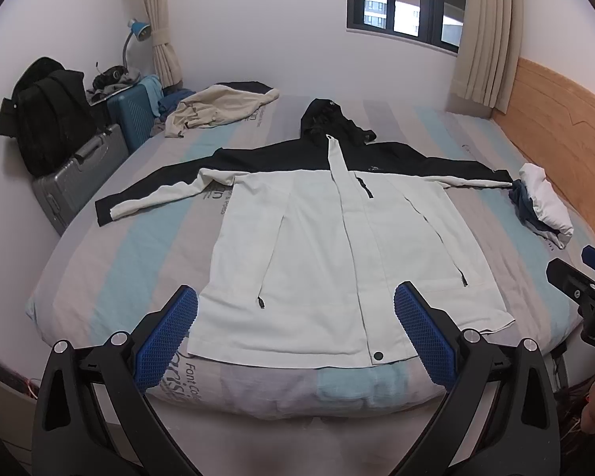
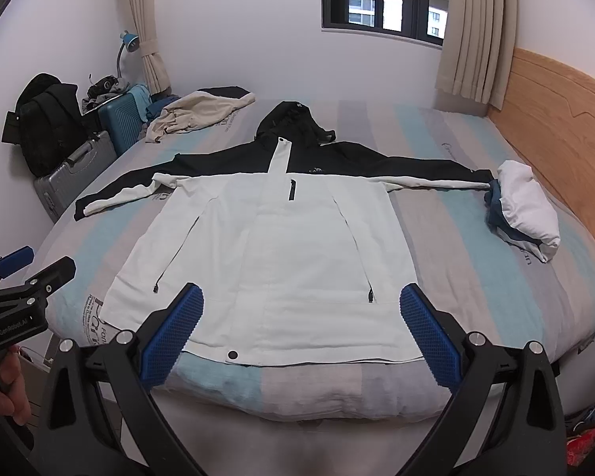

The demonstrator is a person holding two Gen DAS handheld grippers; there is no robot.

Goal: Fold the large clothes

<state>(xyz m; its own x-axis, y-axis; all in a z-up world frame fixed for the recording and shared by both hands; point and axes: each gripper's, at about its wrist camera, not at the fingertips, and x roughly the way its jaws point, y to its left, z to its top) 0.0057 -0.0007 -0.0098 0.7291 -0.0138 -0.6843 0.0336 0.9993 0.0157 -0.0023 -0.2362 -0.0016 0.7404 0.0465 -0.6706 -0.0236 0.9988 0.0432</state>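
Both jaws wide open, jacket (image 1: 337,246) flat just ahead.

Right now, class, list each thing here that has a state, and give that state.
Jacket: spread flat, front up, sleeves out, unfolded.
Beige garment: crumpled.
White and blue garment: folded.
Left gripper: open, empty.
Right gripper: open, empty.
Curtains: drawn open.

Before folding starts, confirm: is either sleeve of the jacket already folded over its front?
No: both sleeves of the jacket lie stretched straight out to the sides on the bed.
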